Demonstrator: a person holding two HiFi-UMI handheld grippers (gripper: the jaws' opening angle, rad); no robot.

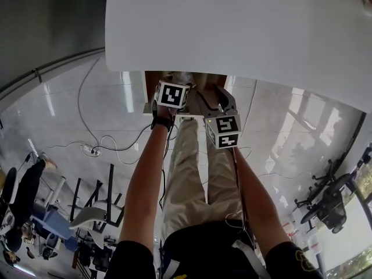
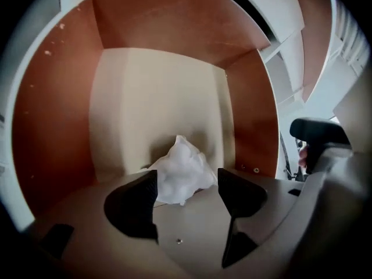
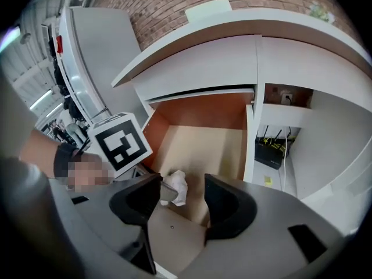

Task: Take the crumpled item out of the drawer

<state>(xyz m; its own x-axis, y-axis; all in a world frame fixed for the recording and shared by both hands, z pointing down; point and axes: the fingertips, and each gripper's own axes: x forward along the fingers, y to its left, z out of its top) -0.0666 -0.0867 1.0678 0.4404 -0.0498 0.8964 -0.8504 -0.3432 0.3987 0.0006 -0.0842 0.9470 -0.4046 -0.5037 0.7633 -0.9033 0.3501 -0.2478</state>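
Here the crumpled item (image 2: 181, 170) lies on the pale floor of the open drawer (image 2: 52, 127), framed between the tips of the left gripper (image 2: 186, 179), whose jaws stand spread. The right gripper (image 3: 183, 183), also spread and empty, hangs farther from it. Both forearms reach down side by side, with the grippers tilted steeply downward.

White crumpled paper wad (image 2: 181, 170), resting on pale floor of open drawer (image 2: 52, 121), reddish-brown walls

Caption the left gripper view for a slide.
Open left claw lined up on the crumpled white item inside the drawer.
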